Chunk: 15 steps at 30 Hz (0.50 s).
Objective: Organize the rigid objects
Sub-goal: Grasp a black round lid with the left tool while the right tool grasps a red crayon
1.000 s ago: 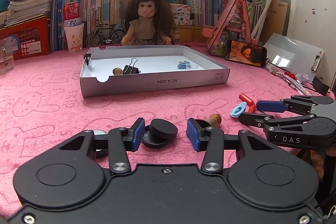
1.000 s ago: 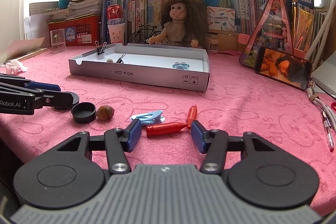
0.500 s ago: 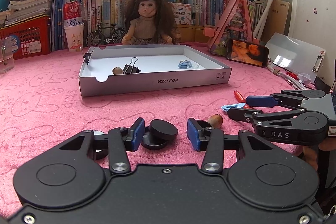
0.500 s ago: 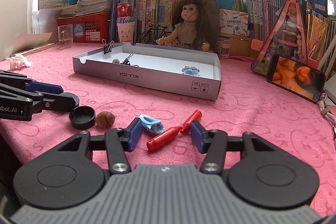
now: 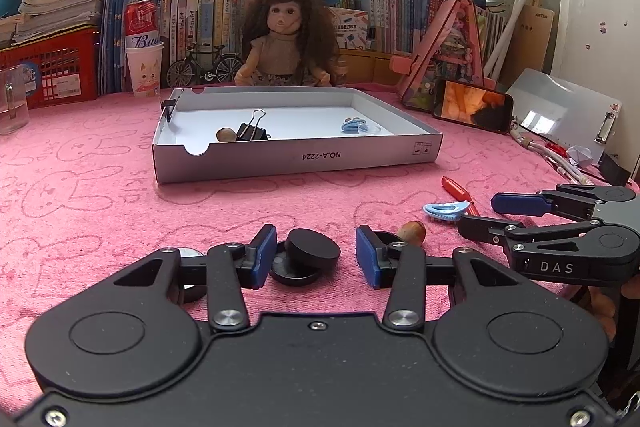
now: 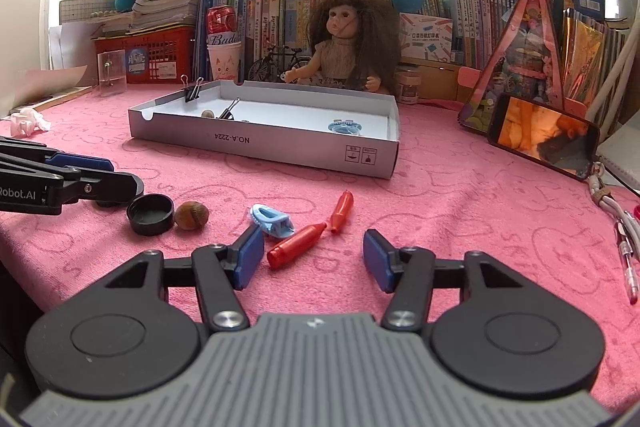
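My left gripper [image 5: 316, 257] hangs low over the pink cloth, jaws a little apart. Two stacked black caps [image 5: 306, 259] lie between its fingers with a gap on the right side. A brown nut [image 5: 412, 231] and a blue clip [image 5: 446, 209] lie further right. My right gripper [image 6: 314, 261] is opening; a red pen cap [image 6: 296, 245] lies loose on the cloth by its left finger, untouched. A smaller red piece [image 6: 342, 211] lies just ahead. The white box lid [image 5: 296, 159] holds a binder clip [image 5: 252, 131], a nut and a blue clip.
A doll [image 5: 286, 43], books and plush toys line the back. A phone [image 6: 544, 135] leans at the right, with pens [image 6: 626, 267] and cords near the right edge. A glass cup [image 5: 12, 99] stands far left. The left gripper [image 6: 124, 175] lies beside a black cap [image 6: 150, 214].
The right gripper's jaws have spread wider. The red pen cap and the blue clip have turned and shifted slightly on the cloth. The left gripper has stayed put.
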Tool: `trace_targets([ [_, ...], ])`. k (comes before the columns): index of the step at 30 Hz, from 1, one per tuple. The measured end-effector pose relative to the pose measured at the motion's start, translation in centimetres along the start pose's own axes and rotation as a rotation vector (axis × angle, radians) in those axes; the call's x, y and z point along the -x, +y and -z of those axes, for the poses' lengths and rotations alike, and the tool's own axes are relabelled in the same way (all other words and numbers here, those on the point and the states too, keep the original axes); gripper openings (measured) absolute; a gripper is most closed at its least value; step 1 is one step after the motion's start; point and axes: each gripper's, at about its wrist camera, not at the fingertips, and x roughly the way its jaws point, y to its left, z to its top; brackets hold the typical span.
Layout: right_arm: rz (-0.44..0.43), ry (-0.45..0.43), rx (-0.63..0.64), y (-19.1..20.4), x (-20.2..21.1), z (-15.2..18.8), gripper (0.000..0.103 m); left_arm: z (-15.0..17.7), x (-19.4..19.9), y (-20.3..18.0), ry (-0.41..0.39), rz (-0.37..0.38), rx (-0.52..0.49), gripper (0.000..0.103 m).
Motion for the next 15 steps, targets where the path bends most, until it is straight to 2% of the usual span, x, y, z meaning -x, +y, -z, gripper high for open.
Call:
trace_targets([
  [6,0.036,-0.001,-0.015,-0.31,0.07,0.07,0.071,0.03,-0.02,-0.12,0.003,0.004,-0.001,0.034],
  [12,0.104,-0.01,-0.043,-0.47,0.14,0.21,0.071,0.18,-0.12,-0.28,0.005,0.006,-0.004,0.033],
  [15,0.107,-0.014,-0.056,-0.41,0.22,0.22,0.071,0.26,-0.24,-0.41,0.007,-0.003,-0.014,0.033],
])
